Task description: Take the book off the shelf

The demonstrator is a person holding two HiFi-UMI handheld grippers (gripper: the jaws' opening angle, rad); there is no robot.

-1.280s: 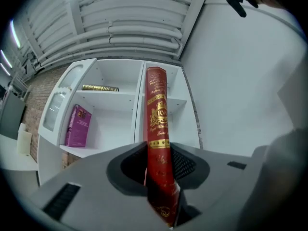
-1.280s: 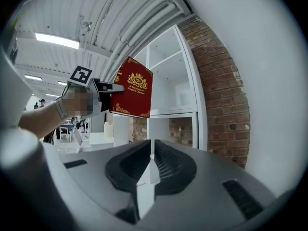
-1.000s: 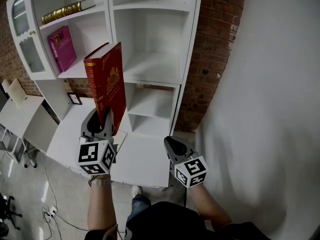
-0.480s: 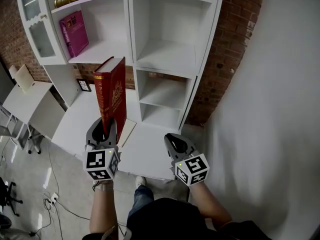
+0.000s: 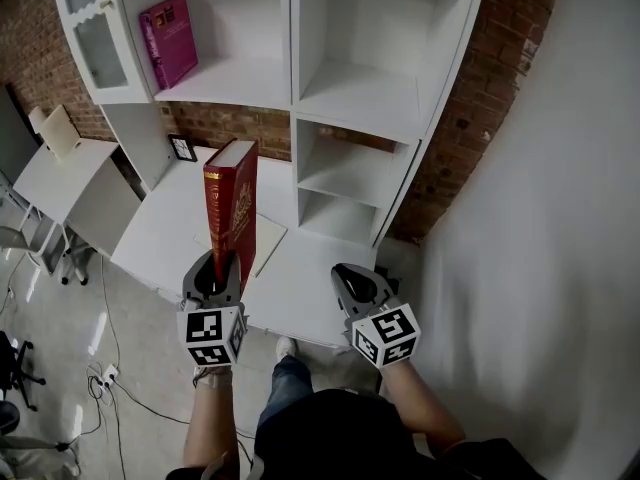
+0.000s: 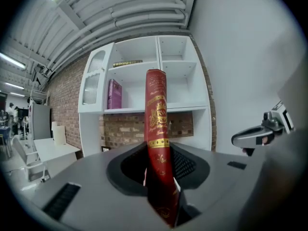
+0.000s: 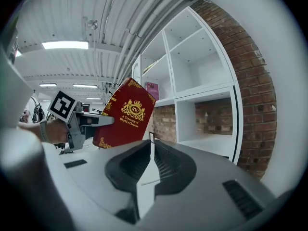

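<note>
While upright, book [image 5: 231, 203] in left gripper [image 5: 216, 271]

A big white shelf [image 5: 372, 103] stands by a red brick wall [image 5: 500, 78] at the top. A plain white wall [image 5: 560, 268] fills the right side. A white desk [image 5: 150, 243] and grey floor [image 5: 60, 368] sit lower left.

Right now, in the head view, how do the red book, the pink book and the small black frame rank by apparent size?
1. red book, held in the left gripper; it is nearer the camera, which may enlarge it.
2. pink book, on the shelf.
3. black frame, clearly smallest.
</note>
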